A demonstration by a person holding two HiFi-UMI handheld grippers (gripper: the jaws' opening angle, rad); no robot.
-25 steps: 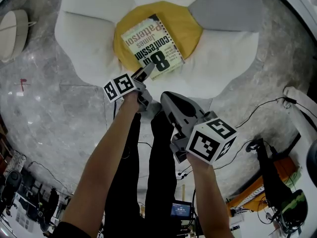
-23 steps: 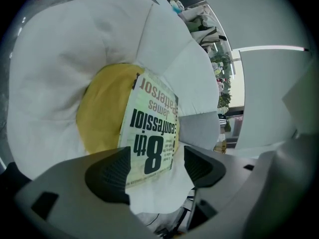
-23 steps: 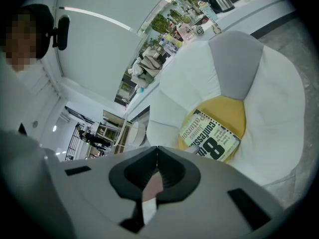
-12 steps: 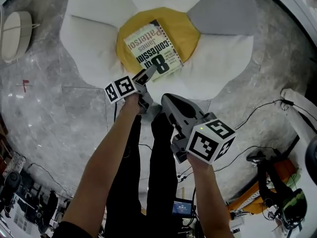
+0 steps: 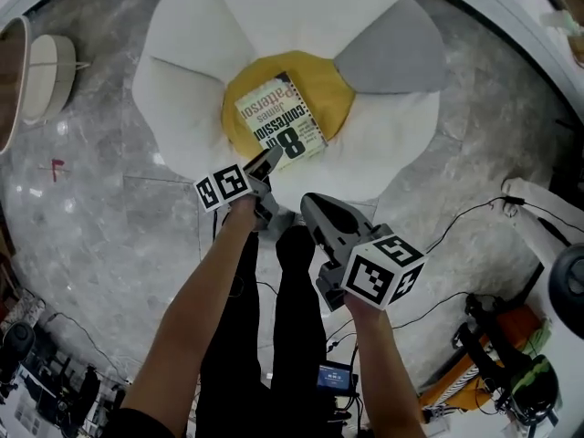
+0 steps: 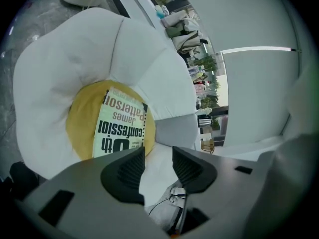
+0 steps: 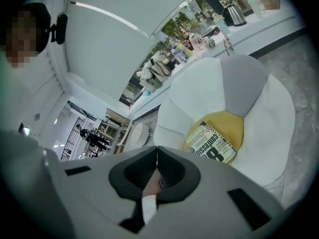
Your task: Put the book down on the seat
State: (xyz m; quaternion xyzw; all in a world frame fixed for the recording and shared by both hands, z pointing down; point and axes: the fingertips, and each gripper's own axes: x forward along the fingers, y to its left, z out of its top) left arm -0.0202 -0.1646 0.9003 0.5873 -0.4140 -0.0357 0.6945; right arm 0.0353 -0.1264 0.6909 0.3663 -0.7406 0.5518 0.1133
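Observation:
A paperback book (image 5: 279,122) with a pale cover and big black lettering lies flat on the yellow centre (image 5: 324,80) of a flower-shaped seat with white petals (image 5: 182,99). My left gripper (image 5: 271,159) hovers just at the book's near edge. Its jaws are closing with a gap still between them and nothing in it. In the left gripper view the book (image 6: 119,126) lies beyond the left gripper (image 6: 158,156). My right gripper (image 5: 310,204) hangs lower and nearer to me, shut and empty. In the right gripper view the book (image 7: 212,143) lies past the right gripper (image 7: 157,151).
One petal of the seat is grey (image 5: 392,57). A round white stool (image 5: 41,76) stands on the marble floor at the far left. Black cables (image 5: 474,208) and a white stand (image 5: 547,217) lie at the right. The person's dark trouser legs (image 5: 274,336) are below the grippers.
The head view has drawn back, so the seat and book look smaller. The left gripper's tip has slipped back from the book's near edge. The book has stayed put.

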